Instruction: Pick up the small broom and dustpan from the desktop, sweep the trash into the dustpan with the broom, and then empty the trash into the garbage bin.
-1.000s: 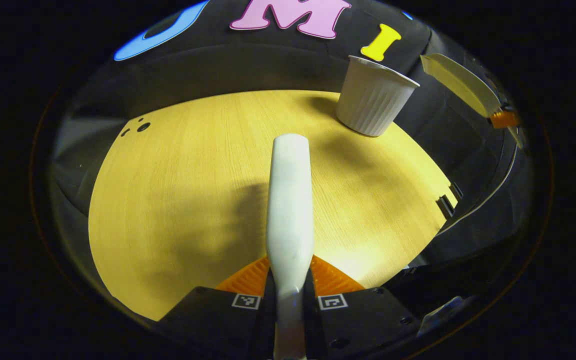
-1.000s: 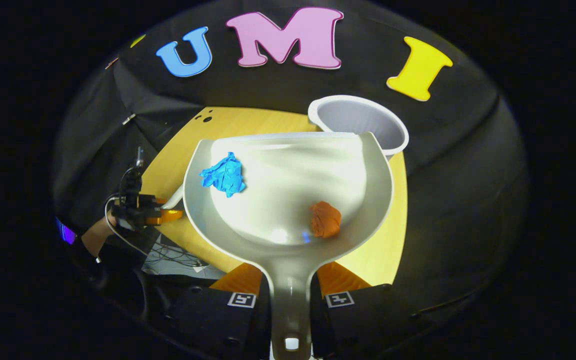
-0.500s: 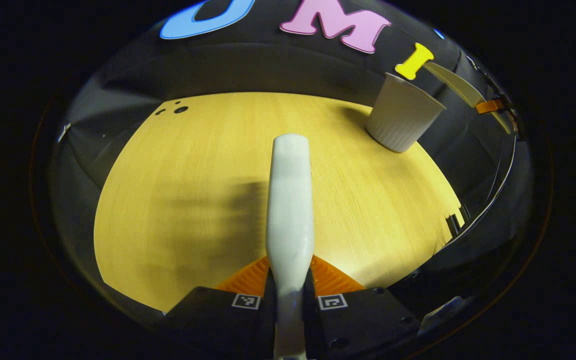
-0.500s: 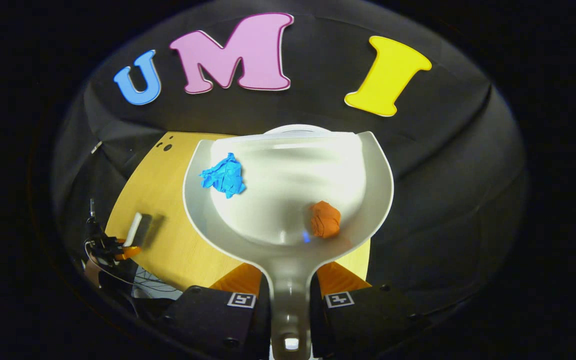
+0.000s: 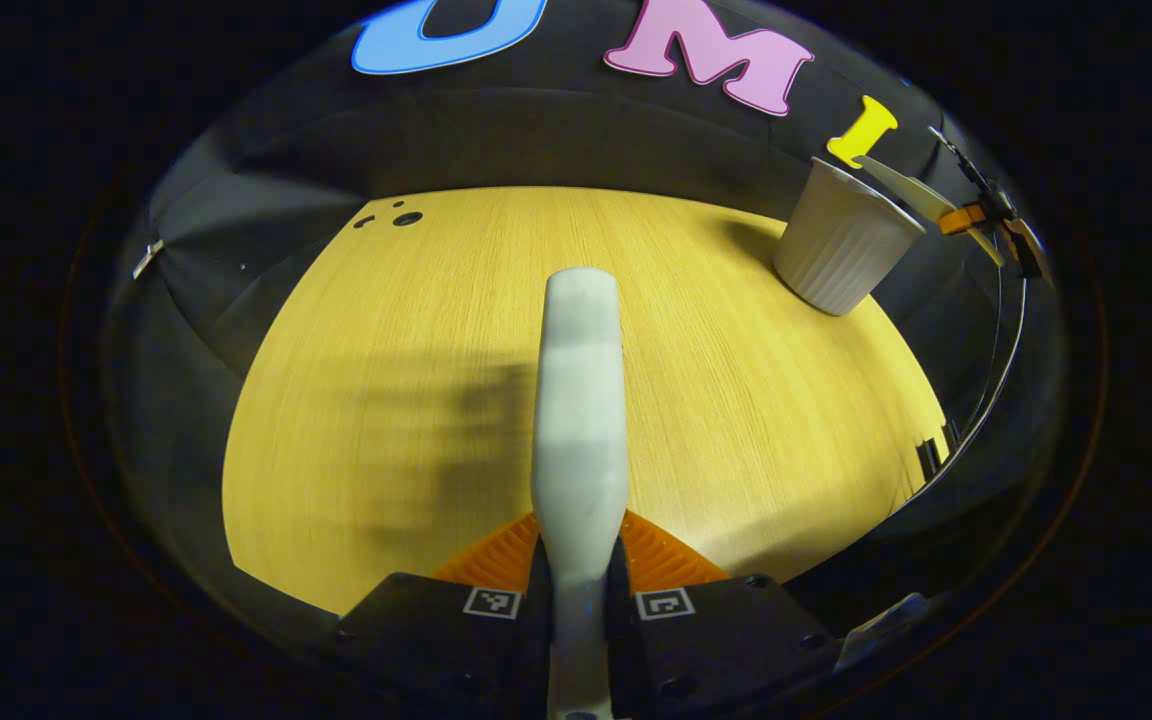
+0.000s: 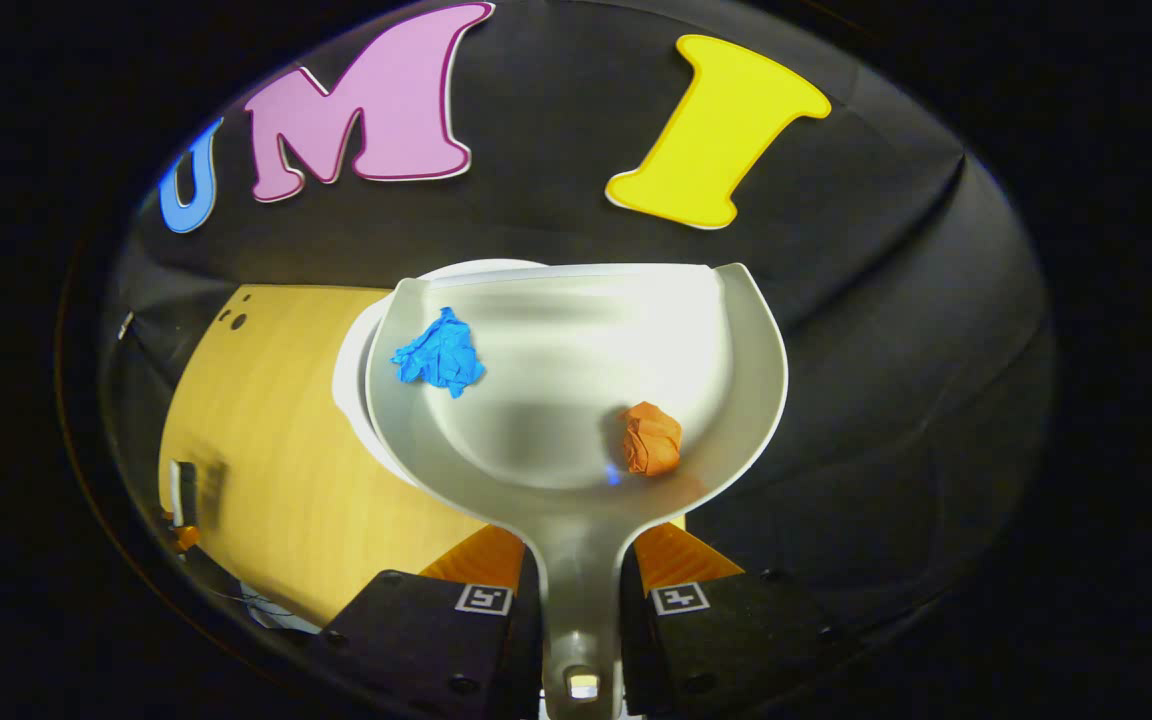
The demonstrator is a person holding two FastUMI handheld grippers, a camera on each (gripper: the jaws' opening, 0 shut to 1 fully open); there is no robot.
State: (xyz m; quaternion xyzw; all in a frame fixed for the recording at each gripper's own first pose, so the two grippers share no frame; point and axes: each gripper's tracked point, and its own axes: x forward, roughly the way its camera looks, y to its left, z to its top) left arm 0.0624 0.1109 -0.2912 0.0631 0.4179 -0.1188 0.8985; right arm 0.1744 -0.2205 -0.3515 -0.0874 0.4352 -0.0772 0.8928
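We see the left gripper [image 5: 578,560], jaws pinching the smooth white broom [image 5: 581,400] above the wood-grain surface [image 5: 386,330]. The right gripper [image 6: 581,575] pinches the glossy scoop-shaped dustpan [image 6: 736,400], holding crumpled blue paper [image 6: 439,352] and an orange wad [image 6: 652,438], over the ribbed white bin [image 5: 841,255].

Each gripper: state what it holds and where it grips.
Left gripper clamps the broom at its handle's near end. Right gripper clamps the dustpan by its handle.

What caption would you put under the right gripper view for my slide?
Right gripper holds the dustpan, carrying blue and orange paper wads, over the white bin.
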